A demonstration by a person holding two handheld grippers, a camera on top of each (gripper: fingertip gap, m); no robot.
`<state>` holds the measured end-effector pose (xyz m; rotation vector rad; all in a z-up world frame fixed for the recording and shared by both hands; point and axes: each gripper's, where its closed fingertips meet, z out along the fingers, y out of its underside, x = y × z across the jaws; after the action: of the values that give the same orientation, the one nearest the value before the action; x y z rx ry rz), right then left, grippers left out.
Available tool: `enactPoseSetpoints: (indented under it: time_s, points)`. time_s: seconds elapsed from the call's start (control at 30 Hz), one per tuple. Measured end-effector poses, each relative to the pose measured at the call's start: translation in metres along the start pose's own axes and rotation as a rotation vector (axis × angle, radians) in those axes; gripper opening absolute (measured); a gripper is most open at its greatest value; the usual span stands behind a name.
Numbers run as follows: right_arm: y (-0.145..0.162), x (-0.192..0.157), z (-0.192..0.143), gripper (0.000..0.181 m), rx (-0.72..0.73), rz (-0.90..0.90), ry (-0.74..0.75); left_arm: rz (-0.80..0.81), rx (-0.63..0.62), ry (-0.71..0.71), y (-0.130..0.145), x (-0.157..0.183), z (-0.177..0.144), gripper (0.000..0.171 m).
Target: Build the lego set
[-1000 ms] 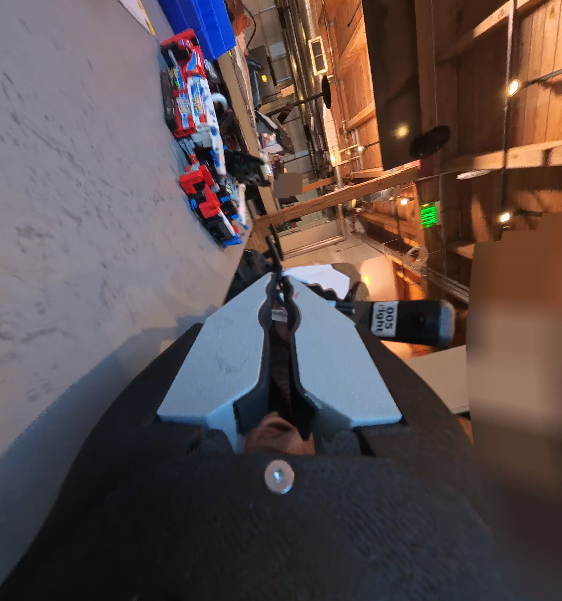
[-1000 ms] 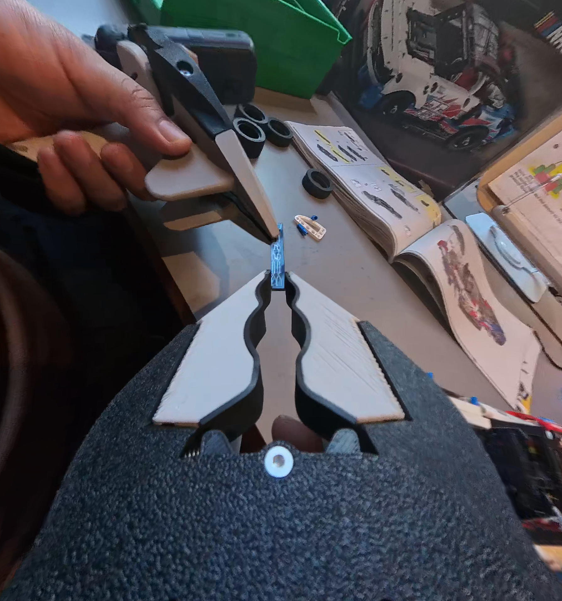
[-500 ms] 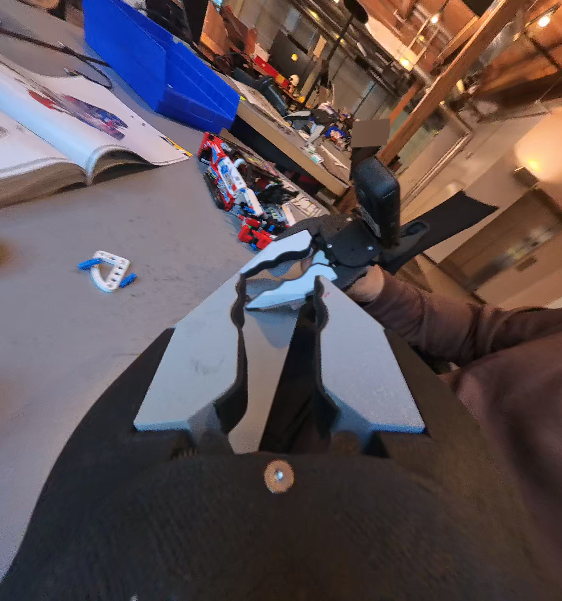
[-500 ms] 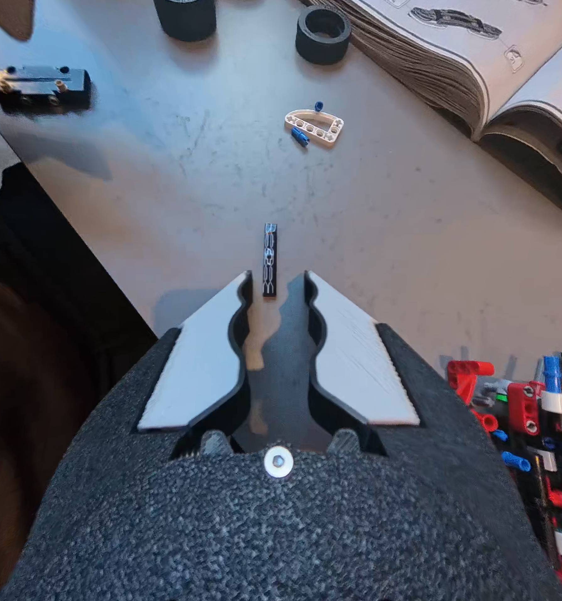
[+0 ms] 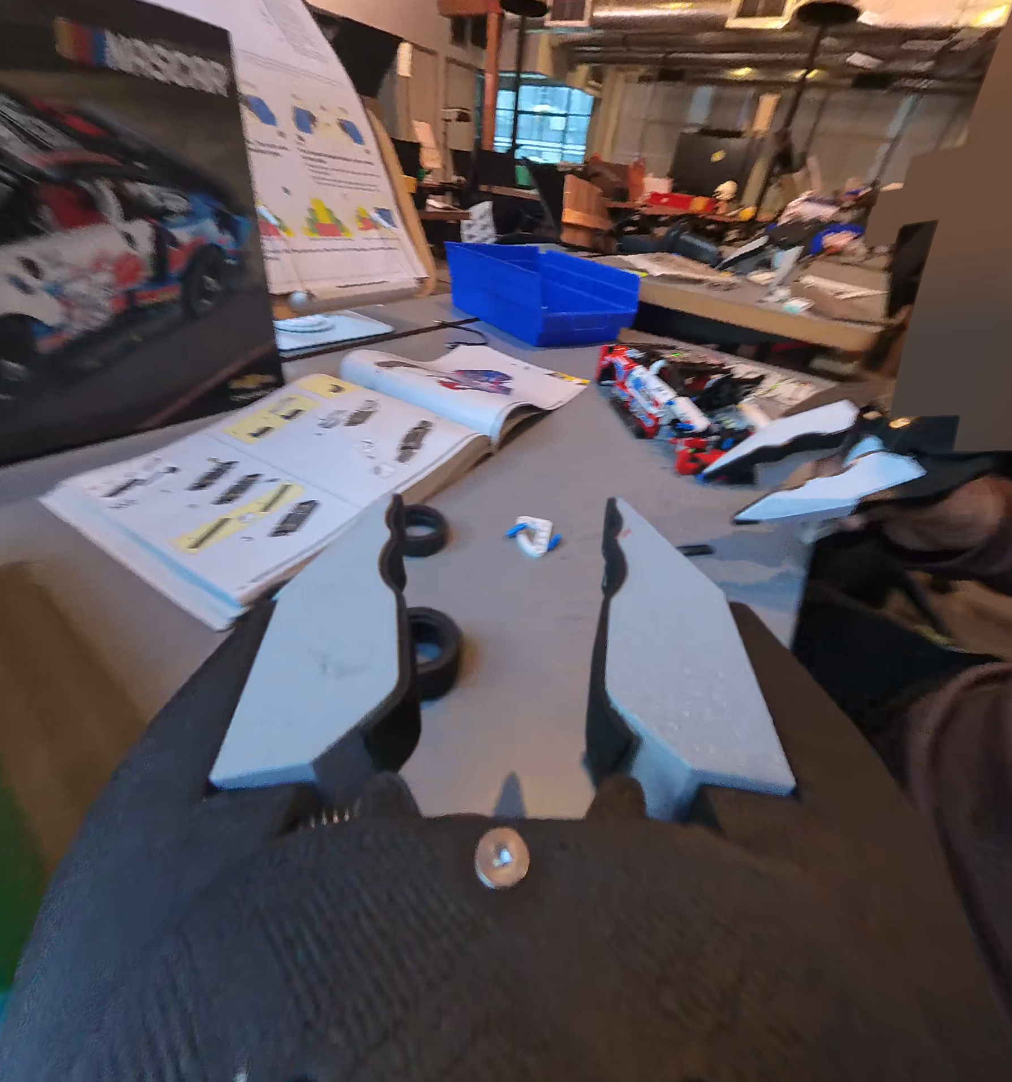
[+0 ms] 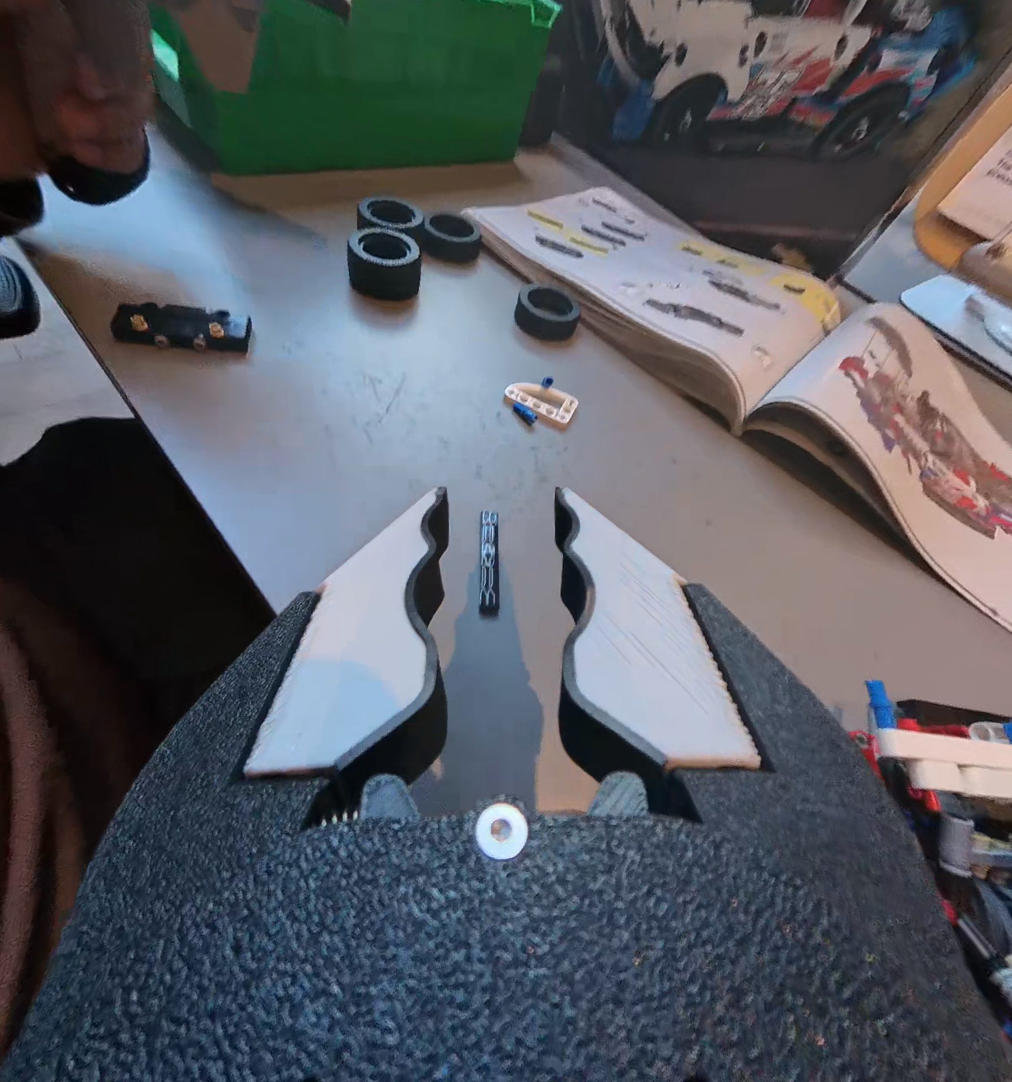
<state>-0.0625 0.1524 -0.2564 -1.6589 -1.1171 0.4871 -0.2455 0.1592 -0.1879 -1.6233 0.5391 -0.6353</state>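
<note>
A thin black stickered strip (image 6: 489,561) lies flat on the grey table between the fingers of my right gripper (image 6: 501,497), which is open and empty above it. The strip also shows in the left wrist view (image 5: 695,549). My left gripper (image 5: 501,508) is open and empty over the table, near two black tyres (image 5: 426,530) (image 5: 433,650). A white curved piece with blue pins (image 6: 542,402) lies beyond the strip and shows in the left wrist view (image 5: 534,534). The part-built red, white and blue car (image 5: 667,393) lies at the right. The right gripper shows in the left wrist view (image 5: 720,495).
An open instruction booklet (image 6: 697,293) lies at the right. Several black tyres (image 6: 383,263) and a small black assembly (image 6: 181,328) lie at the left. A green bin (image 6: 363,82), the set's box (image 5: 100,234) and a blue bin (image 5: 544,293) stand behind. The table's near edge runs at the left. Left tips to right tips: about 20 cm.
Both grippers let go of the black strip, which now lies on the table. Both have opened wide; the left has swung away to face the table and booklet.
</note>
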Motion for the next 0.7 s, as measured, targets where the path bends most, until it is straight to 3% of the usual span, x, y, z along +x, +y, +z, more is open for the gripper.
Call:
enactPoseSetpoints:
  time_s: [0.2, 0.33, 0.5, 0.63, 0.7]
  points:
    - [-0.014, 0.012, 0.001, 0.039, 0.088, 0.008, 0.035, 0.154, 0.011, -0.191, 0.012, -0.031, -0.002, 0.066]
    - [-0.010, 0.012, 0.007, 0.036, 0.055, 0.031, 0.000, 0.148, 0.008, -0.183, 0.014, -0.031, 0.003, 0.057]
    - [-0.009, 0.007, 0.013, 0.019, 0.032, 0.052, -0.061, 0.111, -0.003, -0.178, 0.017, -0.036, 0.004, 0.054]
    - [-0.002, 0.004, 0.018, 0.024, -0.033, 0.079, -0.114, 0.107, -0.012, -0.168, 0.019, -0.035, 0.005, 0.050]
    - [0.012, 0.014, 0.014, 0.033, -0.105, 0.061, -0.058, 0.117, -0.022, -0.164, 0.020, -0.034, 0.006, 0.050]
